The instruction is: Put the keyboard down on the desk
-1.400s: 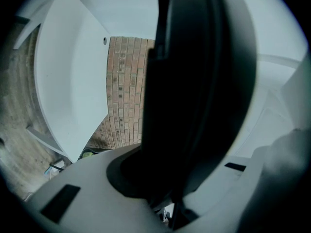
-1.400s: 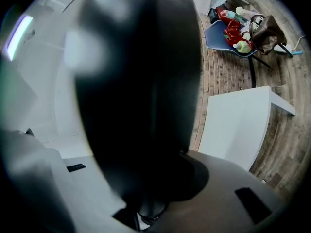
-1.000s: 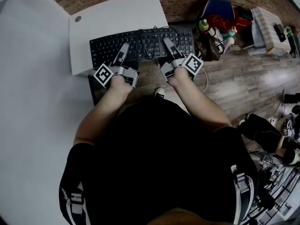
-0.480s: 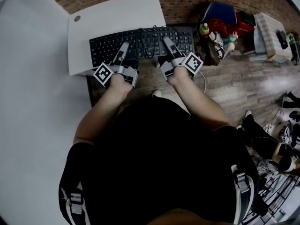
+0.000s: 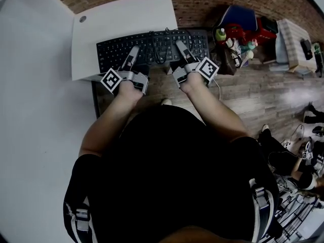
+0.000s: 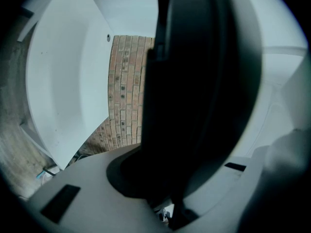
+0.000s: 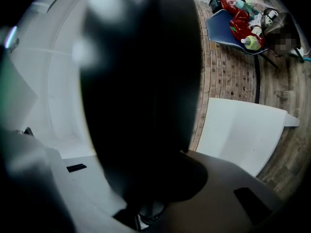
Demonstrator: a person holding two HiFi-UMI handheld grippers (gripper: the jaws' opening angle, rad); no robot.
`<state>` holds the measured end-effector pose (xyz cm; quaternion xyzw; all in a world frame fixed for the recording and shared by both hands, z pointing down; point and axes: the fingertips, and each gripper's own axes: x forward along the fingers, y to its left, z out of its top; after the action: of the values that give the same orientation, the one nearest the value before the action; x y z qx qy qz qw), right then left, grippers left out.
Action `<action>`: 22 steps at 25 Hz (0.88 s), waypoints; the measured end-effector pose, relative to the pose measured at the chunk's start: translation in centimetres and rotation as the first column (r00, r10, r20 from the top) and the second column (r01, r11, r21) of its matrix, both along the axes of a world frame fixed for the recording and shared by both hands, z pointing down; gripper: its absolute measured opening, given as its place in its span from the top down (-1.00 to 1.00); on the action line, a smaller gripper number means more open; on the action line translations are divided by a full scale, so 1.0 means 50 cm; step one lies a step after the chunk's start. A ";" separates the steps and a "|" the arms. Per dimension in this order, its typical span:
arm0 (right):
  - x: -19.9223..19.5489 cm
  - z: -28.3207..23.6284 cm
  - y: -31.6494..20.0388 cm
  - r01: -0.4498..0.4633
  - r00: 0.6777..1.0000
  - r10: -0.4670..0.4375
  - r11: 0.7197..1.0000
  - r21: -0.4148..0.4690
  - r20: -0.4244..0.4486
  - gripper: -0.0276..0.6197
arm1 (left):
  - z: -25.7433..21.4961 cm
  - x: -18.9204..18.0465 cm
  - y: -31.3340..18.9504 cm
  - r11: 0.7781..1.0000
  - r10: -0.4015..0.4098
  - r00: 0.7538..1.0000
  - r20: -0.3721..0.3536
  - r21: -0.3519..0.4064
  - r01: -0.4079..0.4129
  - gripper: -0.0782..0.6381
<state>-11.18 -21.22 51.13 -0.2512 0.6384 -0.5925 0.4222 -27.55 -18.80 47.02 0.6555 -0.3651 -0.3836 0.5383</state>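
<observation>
Little has changed in the last second. The keyboard (image 5: pixel 114 48) hangs where it did, its left part over the desk's (image 5: pixel 121 19) near right corner. Its right part reaches out past the right edge, above the floor (image 5: pixel 243 92).

The desk has drifted slightly left in the head view, while the keyboard has kept its place between the grippers. So it is no further onto the desk than before.

The left gripper (image 5: pixel 134 49) has its fingers (image 6: pixel 73 188) pinched narrow on the keyboard's near edge. The right gripper (image 5: pixel 180 45) holds the same edge with its fingers (image 7: pixel 233 188) set a little wider. In both gripper views the dark slab fills the gap. Neither grip has loosened.

Whether the left end already rests on the desk I cannot tell. To my eye the put-down is not yet done: released here, the overhanging end would likely tip off. It probably needs carrying left, toward the desk's middle, before the fingers let go.
</observation>
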 end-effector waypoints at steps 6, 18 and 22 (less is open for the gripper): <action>-0.002 0.000 0.000 0.007 1.000 -0.007 1.000 0.019 -0.001 0.53 | 0.002 -0.001 0.005 1.000 -0.008 1.000 -0.003 0.015 0.008 0.55; -0.005 0.012 -0.006 0.033 0.999 -0.032 0.999 0.018 -0.018 0.54 | 0.015 -0.005 0.005 0.999 -0.028 1.000 -0.008 0.021 0.029 0.55; -0.007 0.014 -0.009 0.046 0.999 -0.046 0.999 0.026 -0.018 0.54 | 0.018 -0.006 0.006 0.999 -0.040 0.999 -0.009 0.027 0.040 0.55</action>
<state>-11.56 -21.69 51.82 -0.2358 0.6553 -0.5916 0.4063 -27.85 -18.51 47.92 0.6537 -0.3707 -0.4022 0.5230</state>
